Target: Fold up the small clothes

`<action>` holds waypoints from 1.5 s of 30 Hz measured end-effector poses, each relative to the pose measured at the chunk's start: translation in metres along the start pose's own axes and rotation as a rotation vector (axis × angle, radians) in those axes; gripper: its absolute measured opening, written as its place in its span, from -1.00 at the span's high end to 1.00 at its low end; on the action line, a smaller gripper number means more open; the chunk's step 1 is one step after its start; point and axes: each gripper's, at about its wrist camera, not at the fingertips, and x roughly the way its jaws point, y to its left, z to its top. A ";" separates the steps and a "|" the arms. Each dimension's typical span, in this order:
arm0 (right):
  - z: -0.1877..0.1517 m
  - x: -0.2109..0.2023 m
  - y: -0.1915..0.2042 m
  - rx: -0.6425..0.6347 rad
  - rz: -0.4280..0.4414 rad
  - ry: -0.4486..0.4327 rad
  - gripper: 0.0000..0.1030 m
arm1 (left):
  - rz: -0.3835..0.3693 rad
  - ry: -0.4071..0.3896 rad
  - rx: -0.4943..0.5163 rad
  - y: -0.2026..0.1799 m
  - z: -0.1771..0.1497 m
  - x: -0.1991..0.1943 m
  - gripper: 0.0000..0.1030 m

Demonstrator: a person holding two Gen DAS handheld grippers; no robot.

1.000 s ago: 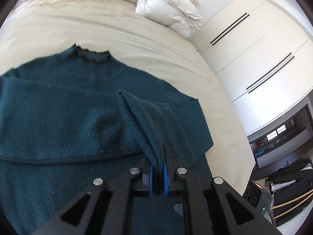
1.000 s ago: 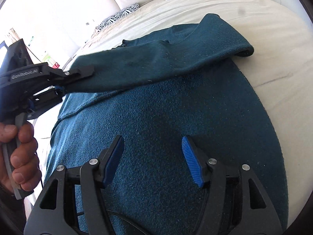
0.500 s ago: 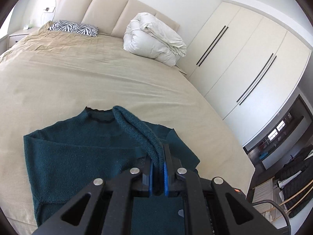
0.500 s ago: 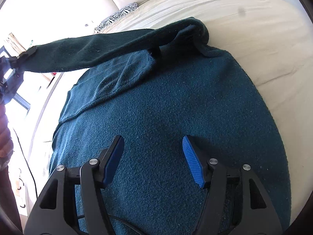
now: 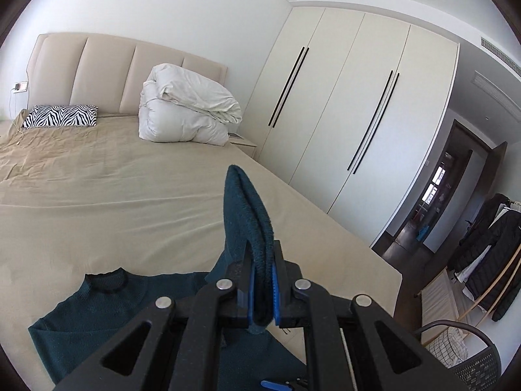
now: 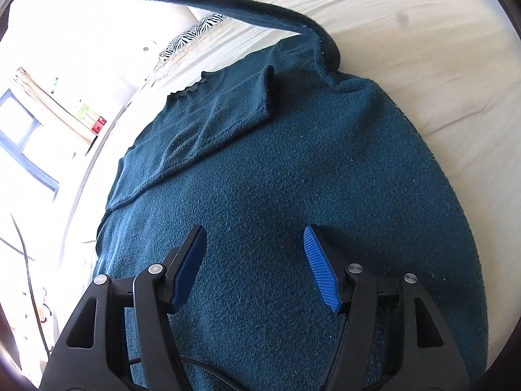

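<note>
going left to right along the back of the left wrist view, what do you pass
zebra pillow → beige headboard → folded white duvet → white wardrobe doors → dark doorway → dark jackets hanging on a rack

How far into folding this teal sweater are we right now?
Early. Done: the sweater lies flat on the bed, and one sleeve looks folded across the chest. In hand: the left gripper is shut on the other sleeve, holding it up off the body. The right gripper hovers open over the lower body. Left: lay that sleeve across, then fold the body.
</note>
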 end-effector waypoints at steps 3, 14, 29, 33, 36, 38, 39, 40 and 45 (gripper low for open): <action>0.000 0.000 -0.002 0.000 0.004 0.000 -0.18 | 0.041 0.002 -0.056 0.033 -0.012 -0.015 0.82; 0.003 0.001 0.005 0.002 -0.012 0.006 -0.19 | 0.242 0.144 -0.424 0.219 -0.137 -0.021 0.82; 0.097 0.028 -0.068 0.455 0.258 -0.014 -0.19 | 0.272 0.151 -0.500 0.269 -0.191 -0.004 0.82; 0.114 0.048 -0.083 0.586 0.342 -0.050 -0.19 | 0.287 0.144 -0.470 0.264 -0.187 -0.003 0.82; 0.126 0.060 -0.088 0.663 0.409 -0.082 -0.22 | 0.280 0.123 -0.464 0.261 -0.181 0.000 0.82; 0.130 0.066 -0.089 0.708 0.446 -0.107 -0.23 | 0.277 0.112 -0.453 0.258 -0.177 0.003 0.82; 0.132 0.069 -0.089 0.725 0.468 -0.118 -0.23 | 0.276 0.109 -0.448 0.256 -0.175 0.005 0.82; 0.132 0.070 -0.089 0.739 0.492 -0.131 -0.23 | 0.276 0.107 -0.444 0.255 -0.174 0.006 0.82; 0.117 0.057 -0.100 0.843 0.520 -0.286 -0.22 | 0.284 0.086 -0.446 0.256 -0.170 0.005 0.82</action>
